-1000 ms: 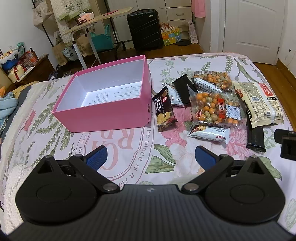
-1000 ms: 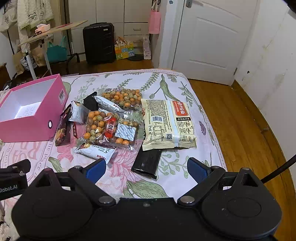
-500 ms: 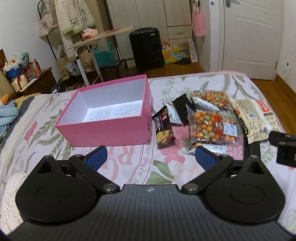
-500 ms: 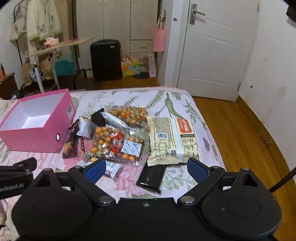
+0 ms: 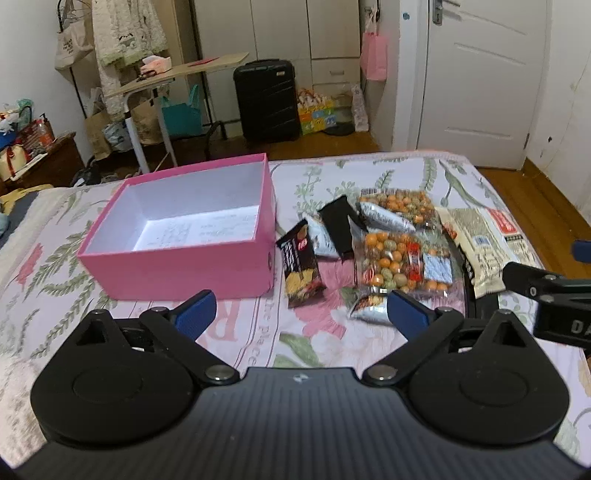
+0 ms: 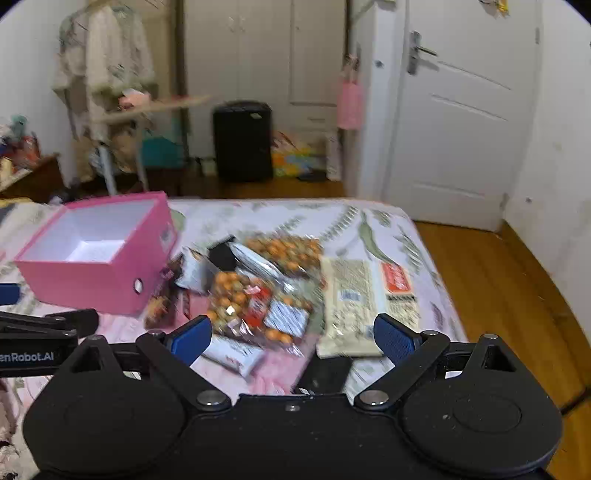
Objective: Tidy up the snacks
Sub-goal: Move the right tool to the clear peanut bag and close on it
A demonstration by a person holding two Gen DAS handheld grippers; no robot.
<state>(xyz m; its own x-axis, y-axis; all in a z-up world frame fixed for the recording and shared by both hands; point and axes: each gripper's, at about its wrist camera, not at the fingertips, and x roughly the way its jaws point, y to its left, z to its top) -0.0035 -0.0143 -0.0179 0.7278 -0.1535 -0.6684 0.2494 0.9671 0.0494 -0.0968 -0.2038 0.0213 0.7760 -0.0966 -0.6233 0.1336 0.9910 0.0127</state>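
Snacks: crinkly pouches (image 5: 404,258) on the bed (image 5: 332,177), likely light, slippery; pinch an edge seam.
Box: pink box (image 5: 177,273), empty, left.
Fingers: left gripper (image 5: 301,308) and right gripper (image 6: 291,334) both apart, holding nothing.

1. A bedroom in a home is shown: a bed (image 5: 332,177) covered by a floral printed sheet fills the foreground.
2. White built-in wardrobes (image 5: 280,33) are seen along the far wall, beside a white panelled door (image 5: 480,81) with a lever handle.
3. Clothes and a tote bag are hung on a rack (image 5: 122,33) at the left.
4. A black suitcase (image 5: 267,101) is stood on the wooden floor (image 6: 498,280), near shopping bags and a small folding table (image 5: 177,72).
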